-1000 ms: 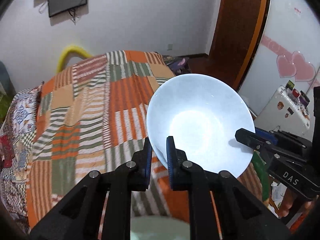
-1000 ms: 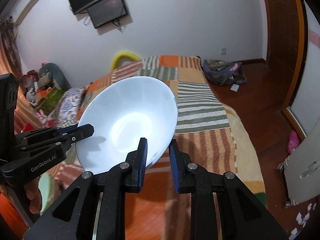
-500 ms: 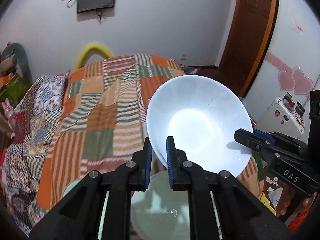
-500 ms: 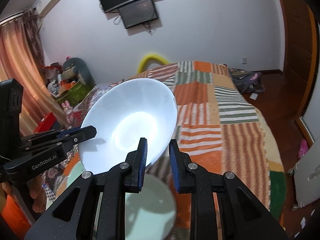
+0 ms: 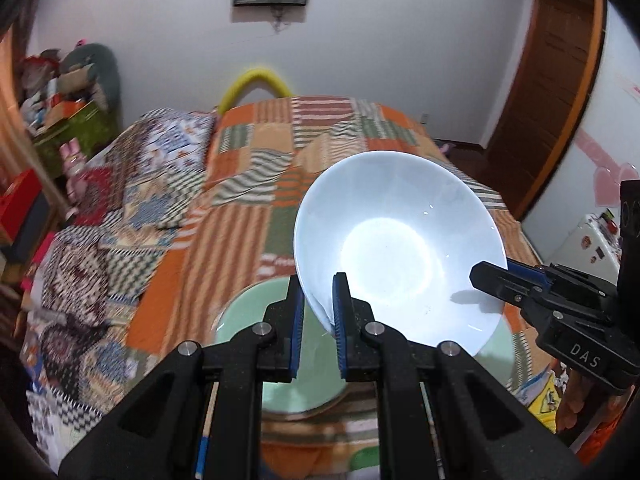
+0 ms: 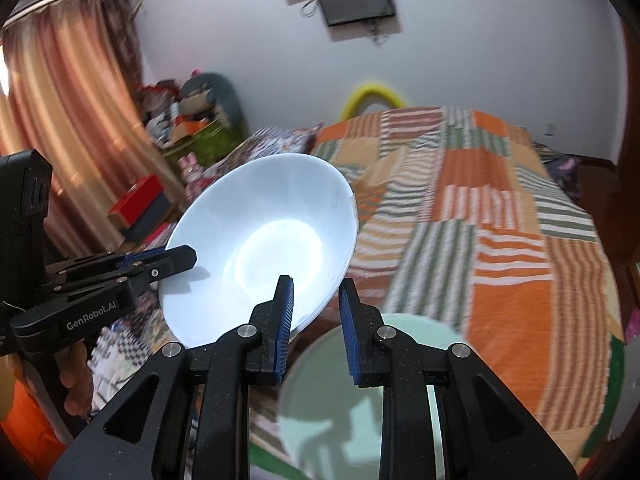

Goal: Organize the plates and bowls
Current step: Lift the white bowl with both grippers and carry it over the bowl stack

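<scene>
Large white ceramic bowl (image 5: 396, 256) held tilted between left gripper (image 5: 318, 312) and right gripper (image 6: 314, 312), above pale green round plate (image 6: 352, 396) lying on striped patchwork bedspread (image 6: 500, 216).

The white bowl (image 5: 396, 256) is covering much of the green plate (image 5: 248, 312) in the left wrist view, and black gripper arms are hiding more of it. In the right wrist view the plate (image 6: 340, 392) is smearing with blur — its lower edge is running out of frame.
</scene>
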Available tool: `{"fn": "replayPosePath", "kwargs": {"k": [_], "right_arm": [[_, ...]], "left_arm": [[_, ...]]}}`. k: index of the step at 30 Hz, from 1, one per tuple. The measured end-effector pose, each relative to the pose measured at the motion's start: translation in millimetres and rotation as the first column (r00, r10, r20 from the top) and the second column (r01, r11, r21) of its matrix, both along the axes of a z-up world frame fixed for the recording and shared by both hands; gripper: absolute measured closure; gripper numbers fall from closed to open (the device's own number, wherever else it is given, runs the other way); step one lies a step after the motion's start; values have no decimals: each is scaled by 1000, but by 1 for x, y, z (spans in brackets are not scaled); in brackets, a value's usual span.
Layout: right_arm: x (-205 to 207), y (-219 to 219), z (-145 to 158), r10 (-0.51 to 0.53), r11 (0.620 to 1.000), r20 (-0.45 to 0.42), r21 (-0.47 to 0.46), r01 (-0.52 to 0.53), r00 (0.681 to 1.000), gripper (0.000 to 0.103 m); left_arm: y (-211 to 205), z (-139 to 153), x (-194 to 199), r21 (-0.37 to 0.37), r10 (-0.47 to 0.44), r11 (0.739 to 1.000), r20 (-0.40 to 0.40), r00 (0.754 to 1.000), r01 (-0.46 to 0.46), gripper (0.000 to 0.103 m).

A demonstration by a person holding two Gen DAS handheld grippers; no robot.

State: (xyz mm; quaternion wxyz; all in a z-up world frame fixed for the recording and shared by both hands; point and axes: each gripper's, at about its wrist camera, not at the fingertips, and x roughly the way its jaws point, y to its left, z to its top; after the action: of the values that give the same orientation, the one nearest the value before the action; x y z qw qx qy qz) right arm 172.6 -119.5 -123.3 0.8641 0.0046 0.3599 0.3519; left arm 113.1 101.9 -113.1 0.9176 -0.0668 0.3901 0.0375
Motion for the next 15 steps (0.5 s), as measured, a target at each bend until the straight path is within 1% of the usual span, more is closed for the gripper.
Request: {"fn": "replayPosePath", "kwargs": {"k": [6,11,15], "right_arm": [[-8,35,-18,72,997,-36,-16,-73,997,82],[-17,53,-32,102,994,-63,-44,-105,993,82],[-21,64,-41,113,990,-79,-72,-119,990,82]], "left_arm": [[32,-23,-17,-24,60,998,-43,997,-61,90],[52,-47,-22,-57,93,994,-84,992,-98,90],[60,-65,-21,-70,110,990,-112,988,-119,90]]}}
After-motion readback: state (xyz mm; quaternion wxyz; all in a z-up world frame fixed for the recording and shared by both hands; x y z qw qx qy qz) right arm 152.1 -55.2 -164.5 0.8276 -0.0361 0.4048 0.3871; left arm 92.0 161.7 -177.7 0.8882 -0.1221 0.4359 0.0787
